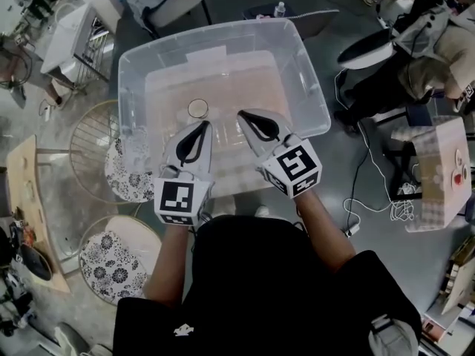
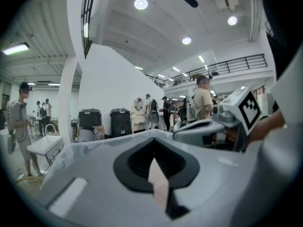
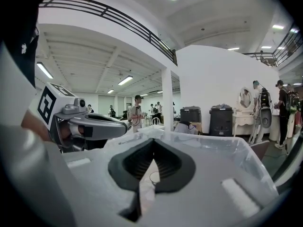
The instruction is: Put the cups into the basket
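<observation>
Cup (image 1: 197,108) and basket (image 1: 312,87) both lie ahead of the two grippers, which the person, in a black top, holds out side by side. Nearest are the marker cubes, one on the left gripper (image 1: 202,126) and one on the right gripper (image 1: 248,119). Both grippers reach over the basket's near wall, their tips pointing inward and a little toward each other. In the left gripper view, the left gripper (image 2: 152,149) has its jaws clenched, tips meeting, with nothing between them. In the right gripper view, the right gripper (image 3: 153,145) is likewise closed and empty. The basket is a clear plastic tub with a broad rim. The cup stands upright on the tub's floor, left of centre and just beyond the left gripper's tip, its round mouth facing up. To the tub's left are two round wire stools with patterned cushions (image 1: 111,262). Beyond the tub's far rim a bottle (image 1: 279,9) stands on the floor beside a chair (image 1: 167,6). Farther off, both gripper views show people standing in a white hall and two dark bins (image 3: 222,119) against the wall.
</observation>
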`<state>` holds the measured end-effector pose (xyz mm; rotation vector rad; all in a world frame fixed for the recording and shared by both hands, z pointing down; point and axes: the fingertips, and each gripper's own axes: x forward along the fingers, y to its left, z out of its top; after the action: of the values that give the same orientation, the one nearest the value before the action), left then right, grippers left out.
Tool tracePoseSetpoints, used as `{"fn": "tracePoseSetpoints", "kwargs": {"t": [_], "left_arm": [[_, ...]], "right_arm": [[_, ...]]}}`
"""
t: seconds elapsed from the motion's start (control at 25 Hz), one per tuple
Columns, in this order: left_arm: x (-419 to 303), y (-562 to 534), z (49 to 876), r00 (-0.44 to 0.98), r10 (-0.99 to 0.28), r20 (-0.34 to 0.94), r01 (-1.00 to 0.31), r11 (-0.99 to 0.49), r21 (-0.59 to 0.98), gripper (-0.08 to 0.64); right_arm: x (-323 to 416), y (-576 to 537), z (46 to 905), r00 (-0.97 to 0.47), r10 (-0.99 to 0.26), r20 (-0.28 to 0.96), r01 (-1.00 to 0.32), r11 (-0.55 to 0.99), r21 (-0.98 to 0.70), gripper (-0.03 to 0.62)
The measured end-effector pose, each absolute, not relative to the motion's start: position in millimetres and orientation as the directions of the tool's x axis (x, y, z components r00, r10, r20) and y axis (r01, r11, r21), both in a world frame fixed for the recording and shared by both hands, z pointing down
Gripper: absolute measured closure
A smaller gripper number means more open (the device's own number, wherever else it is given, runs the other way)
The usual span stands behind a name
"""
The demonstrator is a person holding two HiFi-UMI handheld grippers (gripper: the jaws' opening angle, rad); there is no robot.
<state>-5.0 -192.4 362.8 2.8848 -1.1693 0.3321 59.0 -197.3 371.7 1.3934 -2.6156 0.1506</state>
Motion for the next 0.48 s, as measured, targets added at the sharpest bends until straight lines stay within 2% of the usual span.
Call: {"fn": "tracePoseSetpoints", "kwargs": {"t": [0.48], "left_arm": [[0,-126,356,0.661,-0.729,0.175,-0.727,-0.681,-0.088,0.552]], "right_arm": [[66,-136,361,-0.568,-0.807,0.165,-0.816,0.577,0.013,0.591]]}}
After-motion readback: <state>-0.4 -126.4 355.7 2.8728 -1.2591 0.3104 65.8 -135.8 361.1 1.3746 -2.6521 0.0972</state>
